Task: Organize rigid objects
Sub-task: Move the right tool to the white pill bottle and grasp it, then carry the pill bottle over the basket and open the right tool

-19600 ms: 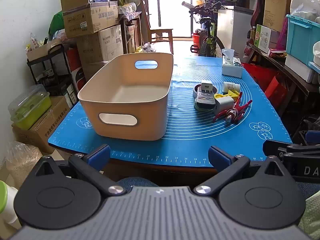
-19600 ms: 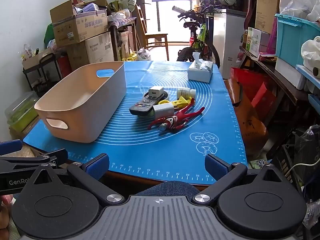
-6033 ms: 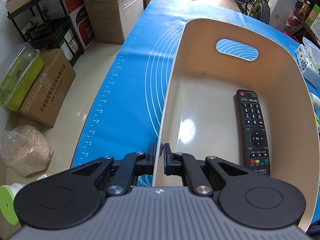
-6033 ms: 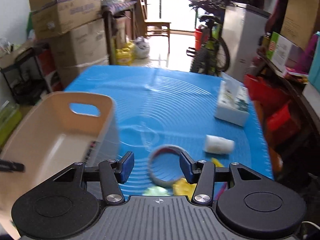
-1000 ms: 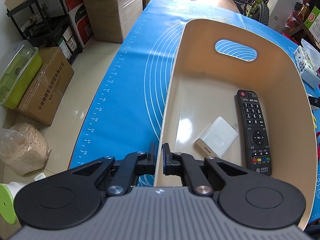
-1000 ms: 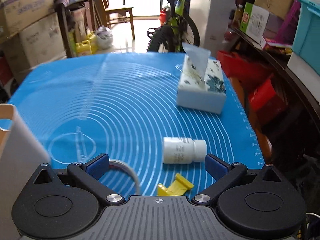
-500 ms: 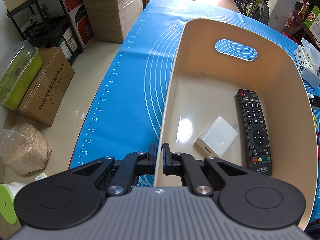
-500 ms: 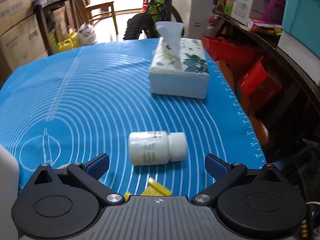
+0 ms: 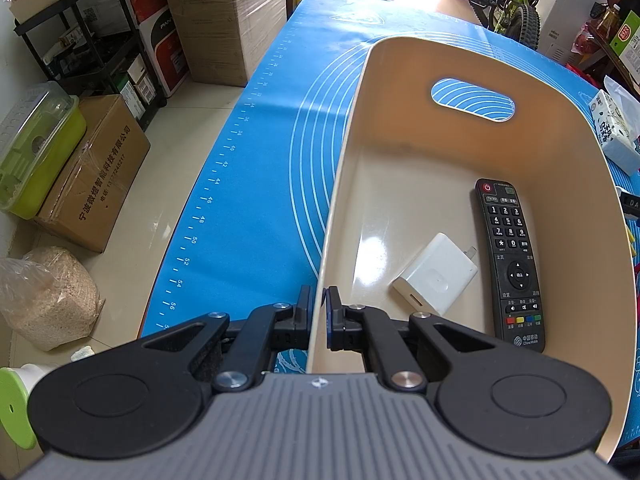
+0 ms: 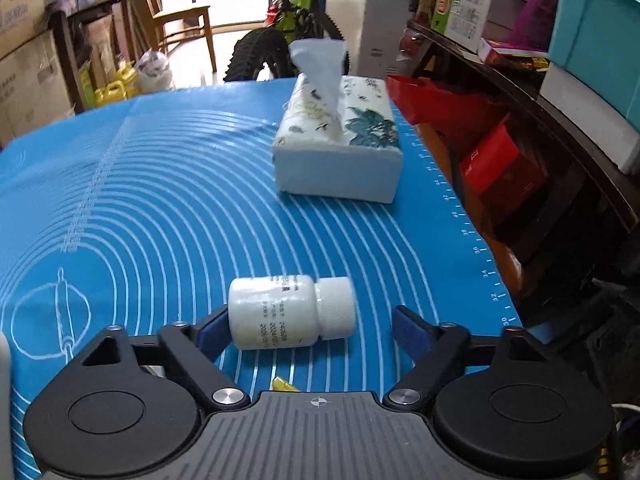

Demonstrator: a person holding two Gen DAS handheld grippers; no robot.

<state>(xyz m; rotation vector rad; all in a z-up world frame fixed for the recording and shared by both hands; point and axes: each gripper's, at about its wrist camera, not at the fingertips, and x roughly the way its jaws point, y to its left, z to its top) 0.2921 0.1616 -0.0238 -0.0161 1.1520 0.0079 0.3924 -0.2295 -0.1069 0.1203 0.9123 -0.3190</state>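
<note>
While your left gripper (image 9: 318,307) pinches the bin (image 9: 600,184) rim, your right gripper (image 10: 308,330) is closing round the bottle (image 10: 290,312) lying on the mat (image 10: 160,200) — squeeze, then lift binward.

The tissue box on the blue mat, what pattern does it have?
The tissue box is white with teal-green leaf prints on top; the right wrist view shows it best.

- A cluttered room in a home, used for storage.
- Stacked cardboard boxes (image 9: 224,12) and a black shelf rack (image 9: 92,56) stand on the tiled floor at the left.
- A bicycle (image 10: 296,28) and a wooden chair (image 10: 184,28) stand at the far end by a bright doorway.
- A tissue box (image 10: 340,140) sits on the counter's blue mat (image 10: 160,200).
</note>
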